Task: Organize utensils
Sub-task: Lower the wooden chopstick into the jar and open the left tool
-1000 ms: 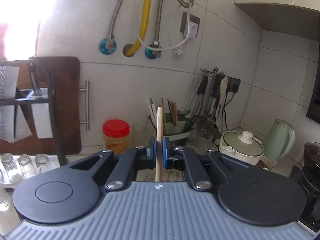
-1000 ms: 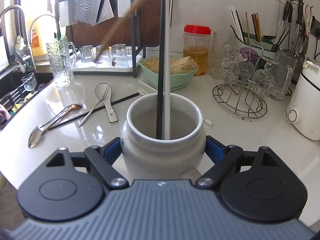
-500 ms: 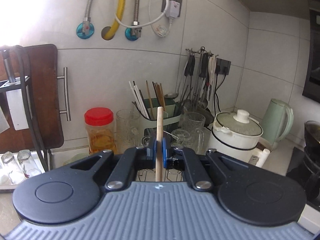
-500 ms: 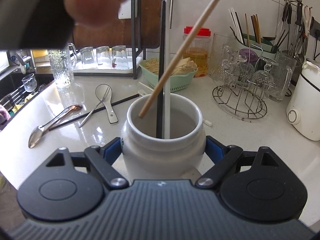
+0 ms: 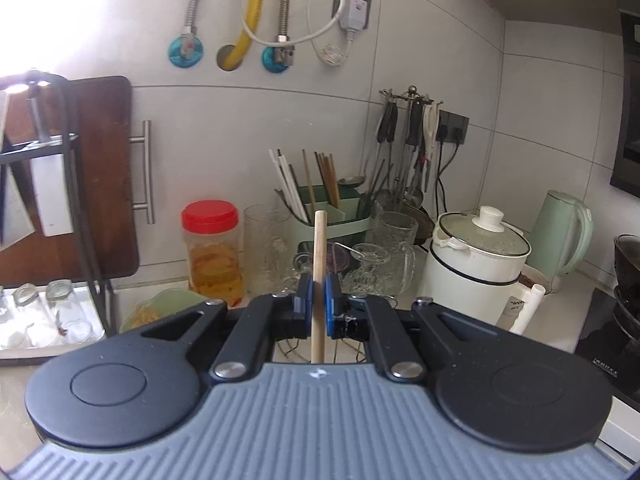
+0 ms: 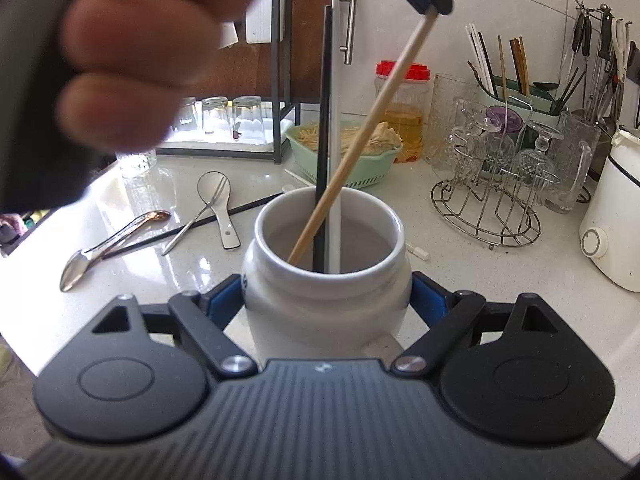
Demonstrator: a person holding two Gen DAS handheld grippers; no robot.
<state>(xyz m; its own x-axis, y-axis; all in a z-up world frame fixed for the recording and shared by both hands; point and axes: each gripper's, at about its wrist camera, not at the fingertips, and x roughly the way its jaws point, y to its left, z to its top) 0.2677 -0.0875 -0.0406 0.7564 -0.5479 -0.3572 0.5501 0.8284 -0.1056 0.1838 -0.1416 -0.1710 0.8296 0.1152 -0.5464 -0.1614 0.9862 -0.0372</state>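
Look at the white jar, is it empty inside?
No, the white jar already holds a black chopstick, a white chopstick, and the wooden chopstick's tip.

My pale speckled surface (image 6: 472, 280) is pretty cluttered: white jar (image 6: 326, 300) at the near edge, spoons (image 6: 116, 240), fork (image 6: 196, 216) and a black chopstick (image 6: 256, 206) toward the left, green basket (image 6: 348, 160) and wire glass rack (image 6: 486, 208) further back.

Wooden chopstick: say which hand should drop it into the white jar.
Left. Its tool already pinches the wooden chopstick, whose tip is inside the white jar. The right tool is clamped on the jar, steadying it.
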